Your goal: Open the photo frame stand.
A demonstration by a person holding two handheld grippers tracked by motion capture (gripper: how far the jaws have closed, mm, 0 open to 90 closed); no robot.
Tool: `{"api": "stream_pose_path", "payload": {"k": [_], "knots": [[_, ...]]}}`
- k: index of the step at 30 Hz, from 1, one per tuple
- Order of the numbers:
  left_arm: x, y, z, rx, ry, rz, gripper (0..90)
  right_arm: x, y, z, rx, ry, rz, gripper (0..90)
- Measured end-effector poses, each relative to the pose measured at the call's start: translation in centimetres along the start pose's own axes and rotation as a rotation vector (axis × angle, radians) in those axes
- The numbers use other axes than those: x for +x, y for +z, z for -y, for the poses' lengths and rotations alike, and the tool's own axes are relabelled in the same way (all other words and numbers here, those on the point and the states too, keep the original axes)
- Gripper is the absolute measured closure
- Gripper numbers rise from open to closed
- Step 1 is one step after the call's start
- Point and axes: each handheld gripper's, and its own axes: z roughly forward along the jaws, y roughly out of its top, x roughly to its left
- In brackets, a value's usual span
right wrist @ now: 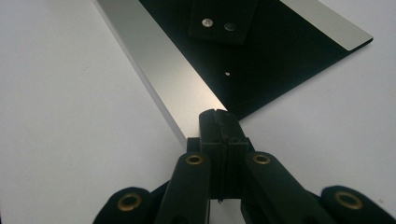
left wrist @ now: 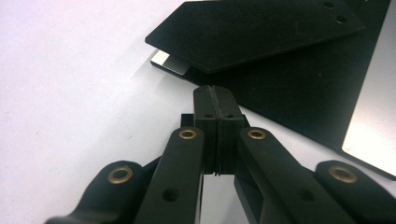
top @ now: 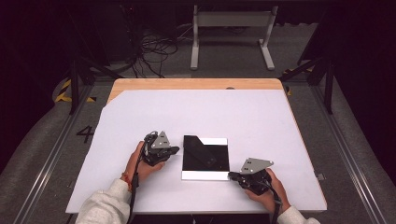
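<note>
While both jaw pairs sit shut and empty, the black plate [top: 205, 157] lies untouched mid-tabletop [top: 261, 121].
Left hand-held gripper [top: 173, 150] rests closed by its left edge; right hand-held gripper [top: 232, 175], closed, meets the near right corner; judging so, lifting remains undone.

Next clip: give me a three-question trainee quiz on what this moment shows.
1. True or false: the left claw has its jaws wide open.
2. The black square plate lies: A) between the two claws, B) on the bare wood strip, C) on the floor.
3. Which edge of the plate does the right claw point at?

Key:
1. False; the jaws are pressed together with nothing between them.
2. A, on the white table cover.
3. Its silvery strip, near a corner.
</note>
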Motion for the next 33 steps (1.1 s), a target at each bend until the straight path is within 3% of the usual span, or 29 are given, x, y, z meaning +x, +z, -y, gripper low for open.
{"api": "stream_pose_path", "payload": {"k": [6, 21, 31, 33], "knots": [[0.1, 1.0, -0.2, 0.025, -0.013, -0.016, 89.9, -0.1, 0.0, 0.0, -0.003, 0.002, -0.002, 90.0], [0.0, 2.1, -1.0, 0.022, -0.004, -0.005, 90.0, 0.1, 0.0, 0.1, -0.004, 0.006, 0.006, 90.0], [0.0, 2.0, -1.0, -0.011, -0.010, 0.000, 89.7, 0.1, 0.0, 0.1, -0.004, 0.005, 0.009, 90.0], [-0.1, 1.7, -1.1, -0.037, -0.012, 0.016, 89.0, 0.1, 0.0, 0.1, -0.005, 0.003, 0.010, 90.0]]}}
